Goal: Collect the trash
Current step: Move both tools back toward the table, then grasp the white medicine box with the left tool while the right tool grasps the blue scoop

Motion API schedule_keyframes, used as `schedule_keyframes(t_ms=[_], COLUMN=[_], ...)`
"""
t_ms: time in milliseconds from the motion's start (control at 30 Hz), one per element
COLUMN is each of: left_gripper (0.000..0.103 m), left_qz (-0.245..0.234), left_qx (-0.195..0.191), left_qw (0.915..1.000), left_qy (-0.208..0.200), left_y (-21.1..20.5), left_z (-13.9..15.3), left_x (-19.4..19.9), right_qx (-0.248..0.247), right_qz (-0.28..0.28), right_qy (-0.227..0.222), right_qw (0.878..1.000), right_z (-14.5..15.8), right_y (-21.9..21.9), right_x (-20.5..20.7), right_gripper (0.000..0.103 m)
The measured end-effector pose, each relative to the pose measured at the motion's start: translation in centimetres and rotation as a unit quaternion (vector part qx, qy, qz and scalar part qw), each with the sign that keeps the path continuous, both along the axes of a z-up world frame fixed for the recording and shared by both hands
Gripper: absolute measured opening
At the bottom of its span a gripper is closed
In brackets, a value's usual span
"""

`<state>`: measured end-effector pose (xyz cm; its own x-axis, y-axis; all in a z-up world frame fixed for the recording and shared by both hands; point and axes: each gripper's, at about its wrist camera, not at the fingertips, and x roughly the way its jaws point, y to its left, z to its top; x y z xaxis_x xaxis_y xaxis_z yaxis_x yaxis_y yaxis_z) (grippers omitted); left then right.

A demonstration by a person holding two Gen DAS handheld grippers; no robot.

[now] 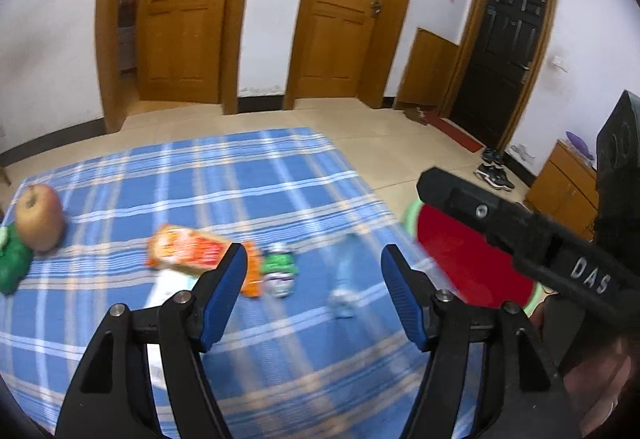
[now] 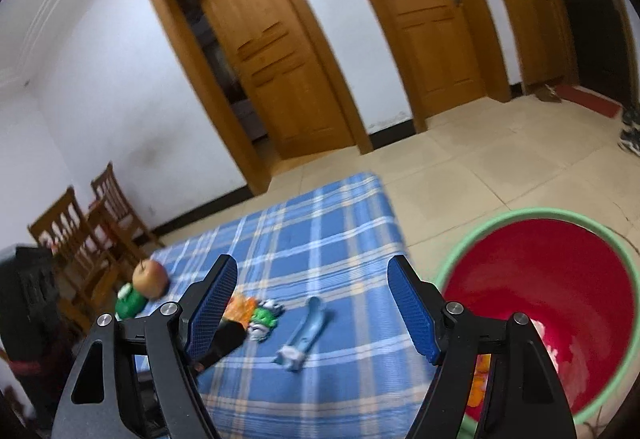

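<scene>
Two handheld black grippers with blue ribbed pads hang over a table draped in a blue-and-white plaid cloth (image 1: 280,179), where litter lies scattered in a tiled room with honey-coloured wooden doors (image 1: 340,11). The left gripper (image 1: 314,279) is spread apart, nothing between its pads; the right gripper (image 2: 312,295) is likewise released and empty. On the plaid cloth, near its middle, lies a flattened orange-and-red snack wrapper (image 1: 188,251), and just beside it, towards the bin, a crushed green-and-white can (image 1: 280,269) on its side. Further towards the bin rests a squashed pale-blue plastic bottle (image 2: 306,335), well clear of the cloth's edge. At the cloth's far side from the bin stands a reddish-yellow apple (image 1: 40,217), touching a green object (image 1: 12,263) too blurred to identify. The round red bin with a pale-green rim (image 2: 536,303) stands on the floor just beside the table's edge; pale and orange scraps (image 2: 480,379) already lie inside it. In the left wrist view the right gripper's black body crosses in front of the bin.
</scene>
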<state>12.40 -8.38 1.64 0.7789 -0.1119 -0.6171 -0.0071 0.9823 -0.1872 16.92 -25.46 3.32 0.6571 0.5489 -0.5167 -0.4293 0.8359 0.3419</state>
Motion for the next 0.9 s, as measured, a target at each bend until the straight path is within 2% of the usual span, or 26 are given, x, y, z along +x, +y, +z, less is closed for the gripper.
schedule_keyframes(t_ms=[233,433,567,767,900], left_gripper=[0.071,0.071,0.072,0.071,0.071], left_qz=[0.034,0.048,0.048,0.044,0.039], left_qx=[0.017,0.003,0.002,0.019,0.028], left_qw=[0.9992,0.9982,0.9974,0.9944,0.9932], left_qy=[0.014,0.036,0.054,0.094,0.106], left_y=[5.3,7.9,7.9,7.0,6.4], left_z=[-0.8,-2.6,-3.6,-5.5,-6.0], left_x=[-0.9,-1.3,-1.5,-0.6,-0.5], right_qx=[-0.035,-0.069,-0.086,-0.106,-0.113], right_qz=[0.027,0.035,0.033,0.027,0.028], right_qy=[0.021,0.033,0.038,0.049,0.057], right_qw=[0.999,0.996,0.995,0.993,0.992], right_z=[-2.6,-4.5,-5.0,-5.5,-5.8], right_y=[4.4,6.0,6.2,6.4,6.5], right_x=[0.4,0.8,1.0,1.3,1.3], right_gripper=[0.078,0.078,0.078,0.078,0.078])
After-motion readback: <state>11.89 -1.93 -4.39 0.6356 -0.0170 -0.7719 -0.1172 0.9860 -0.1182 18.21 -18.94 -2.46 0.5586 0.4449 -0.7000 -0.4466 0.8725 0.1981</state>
